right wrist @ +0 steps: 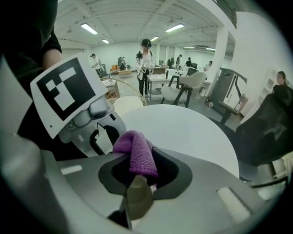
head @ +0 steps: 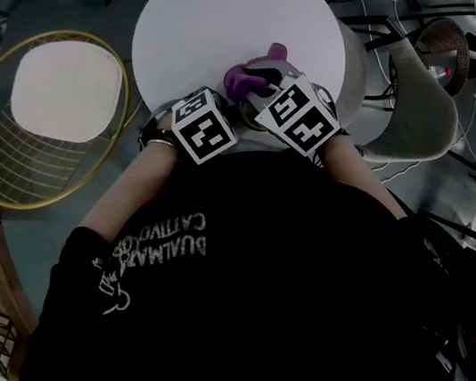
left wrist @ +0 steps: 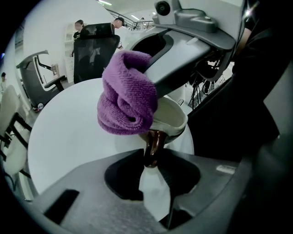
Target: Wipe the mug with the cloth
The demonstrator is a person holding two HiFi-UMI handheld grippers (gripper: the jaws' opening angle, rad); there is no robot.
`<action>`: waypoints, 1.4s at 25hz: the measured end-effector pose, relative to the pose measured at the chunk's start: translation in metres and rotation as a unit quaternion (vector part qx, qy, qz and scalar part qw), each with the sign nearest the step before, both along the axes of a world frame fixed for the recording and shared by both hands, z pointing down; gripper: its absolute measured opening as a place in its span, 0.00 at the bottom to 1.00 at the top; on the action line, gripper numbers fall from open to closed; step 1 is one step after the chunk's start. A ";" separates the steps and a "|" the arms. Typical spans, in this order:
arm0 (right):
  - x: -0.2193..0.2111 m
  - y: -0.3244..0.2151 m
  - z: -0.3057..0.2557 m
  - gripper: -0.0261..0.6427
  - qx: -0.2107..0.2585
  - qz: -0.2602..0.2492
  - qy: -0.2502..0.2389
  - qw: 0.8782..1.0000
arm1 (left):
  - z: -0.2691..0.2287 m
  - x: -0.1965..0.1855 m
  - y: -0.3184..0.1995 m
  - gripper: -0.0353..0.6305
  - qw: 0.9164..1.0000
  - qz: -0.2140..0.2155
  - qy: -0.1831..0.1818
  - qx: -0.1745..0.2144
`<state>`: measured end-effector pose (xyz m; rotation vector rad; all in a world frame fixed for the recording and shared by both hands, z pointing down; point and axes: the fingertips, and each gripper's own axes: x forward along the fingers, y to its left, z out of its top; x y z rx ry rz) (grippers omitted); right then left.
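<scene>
A cream mug [left wrist: 173, 117] with a brown handle [left wrist: 154, 140] shows in the left gripper view, over the round white table [head: 218, 16]. My left gripper [left wrist: 153, 157] has its jaws closed on that handle. My right gripper [right wrist: 137, 185] is shut on a folded purple cloth [right wrist: 137, 153], which rests against the mug's rim, the cloth [left wrist: 126, 98] covering part of the opening. A beige edge of the mug [right wrist: 138, 197] shows low between the right jaws. In the head view both marker cubes sit at the table's near edge, with the cloth [head: 246, 75] poking out above them; the mug is hidden there.
A gold wire chair [head: 45, 118] with a white seat stands left of the table, and a grey chair [head: 414, 110] to its right. A black office chair [left wrist: 94, 55] is beyond the table. People stand in the room behind [right wrist: 145, 59].
</scene>
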<state>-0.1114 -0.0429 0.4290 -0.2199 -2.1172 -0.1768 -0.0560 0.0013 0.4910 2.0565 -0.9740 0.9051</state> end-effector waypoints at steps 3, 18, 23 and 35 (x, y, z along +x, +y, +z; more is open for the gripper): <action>0.002 0.004 -0.002 0.14 -0.009 -0.020 0.003 1.000 | 0.000 -0.001 0.000 0.20 1.000 -0.012 0.006 -0.003; 0.000 0.021 0.009 0.15 -0.033 -0.113 0.041 0.992 | 0.000 -0.003 -0.003 0.19 0.999 -0.038 -0.003 -0.006; -0.002 0.024 0.017 0.15 -0.038 -0.148 0.068 0.986 | 0.001 -0.003 -0.002 0.19 0.999 -0.034 -0.009 -0.012; -0.003 0.022 0.028 0.15 -0.082 -0.198 0.147 0.965 | 0.003 -0.005 -0.005 0.18 0.996 -0.076 -0.042 -0.030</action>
